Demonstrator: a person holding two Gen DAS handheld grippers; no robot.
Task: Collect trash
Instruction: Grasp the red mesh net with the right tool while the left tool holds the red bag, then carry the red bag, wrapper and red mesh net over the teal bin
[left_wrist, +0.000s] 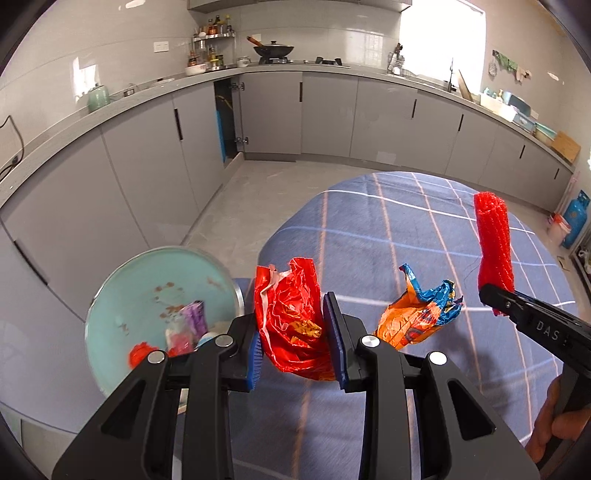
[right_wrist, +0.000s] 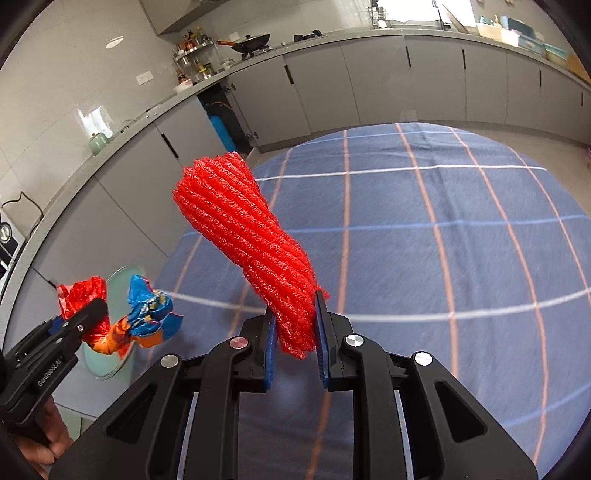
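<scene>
Your left gripper (left_wrist: 297, 332) clamps the crumpled red-orange plastic wrapper (left_wrist: 291, 314), with the round teal bin (left_wrist: 122, 295) just to its left, so it's nearer. Your right gripper (right_wrist: 295, 343) pinches the upright red foam net sleeve (right_wrist: 243, 236) over the blue checked tablecloth (right_wrist: 443, 240).

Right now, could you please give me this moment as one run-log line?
left gripper: shut on red wrapper | right gripper: shut on red foam net | bin: beside table, some trash inside
</scene>
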